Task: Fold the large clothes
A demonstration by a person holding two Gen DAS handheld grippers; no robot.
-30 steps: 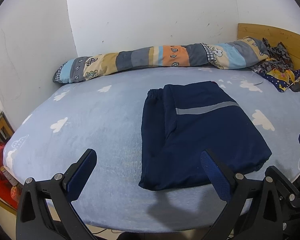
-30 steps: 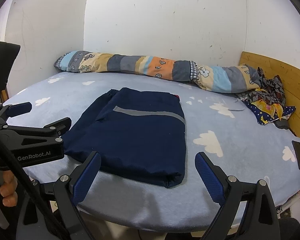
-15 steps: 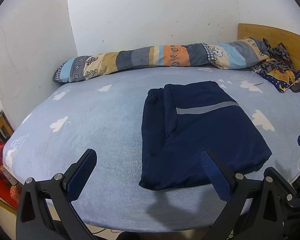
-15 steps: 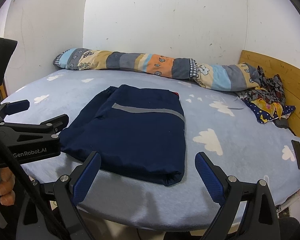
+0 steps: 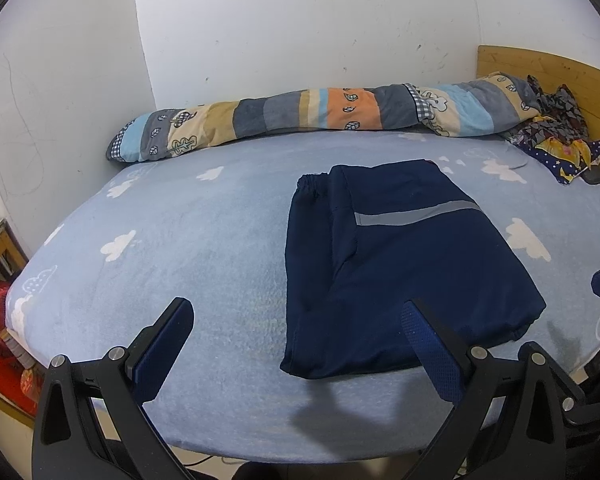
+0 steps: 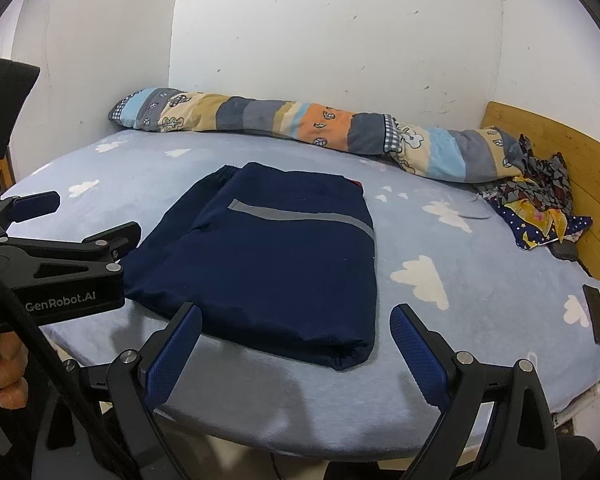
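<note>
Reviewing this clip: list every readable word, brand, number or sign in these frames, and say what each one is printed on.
"GenRobot.AI": white lettering on the black body of the left tool, seen in the right wrist view.
No other text: the navy garment, the patterned bolster and the phone show no readable text.

Left gripper [image 5: 296,344]: black frame, silver screws, blue textured pads [image 5: 428,348].
Right gripper [image 6: 296,344]: same build.
Marking: white "GenRobot.AI".
Cable [image 6: 40,344]: black.
Hand [image 6: 8,372]: bare skin.
</note>
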